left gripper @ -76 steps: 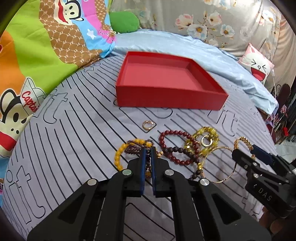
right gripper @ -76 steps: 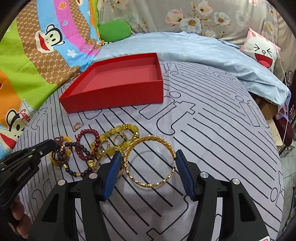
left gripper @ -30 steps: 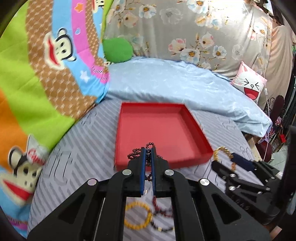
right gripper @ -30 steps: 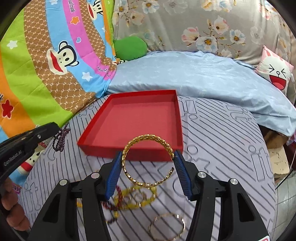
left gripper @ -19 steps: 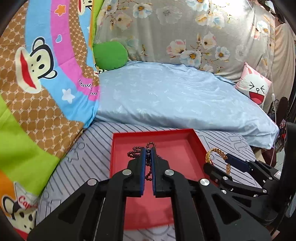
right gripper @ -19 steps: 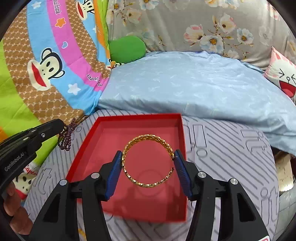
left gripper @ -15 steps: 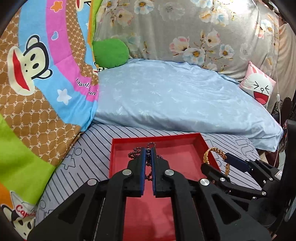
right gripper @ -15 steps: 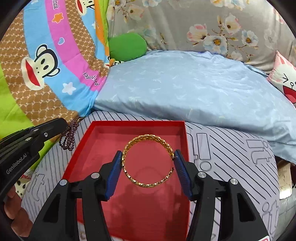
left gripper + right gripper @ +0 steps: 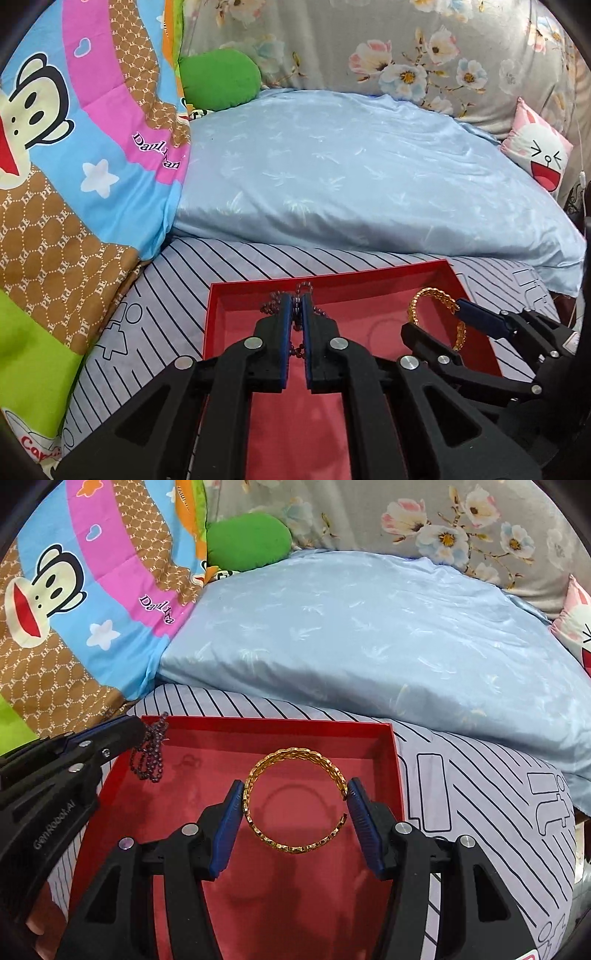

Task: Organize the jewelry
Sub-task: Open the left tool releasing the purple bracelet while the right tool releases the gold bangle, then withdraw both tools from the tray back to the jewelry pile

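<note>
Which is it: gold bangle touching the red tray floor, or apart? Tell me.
Apart. The right wrist view shows the gold bangle clamped in the right gripper, its shadow separate on the red tray floor.

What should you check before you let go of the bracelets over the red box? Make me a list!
1. Left gripper holds the dark bead bracelet: ok, jaws shut on it, beads dangling.
2. Right gripper holds the gold bangle: ok, pinched across its width.
3. Both pieces are over the red box: ok, red floor shows behind each.
4. Drop spots are bare: ok, nothing lies in the visible part of the box.
5. The two pieces are apart: ok, beads near the left wall, bangle toward the right.
6. How high they hang above the floor: cannot tell.
</note>
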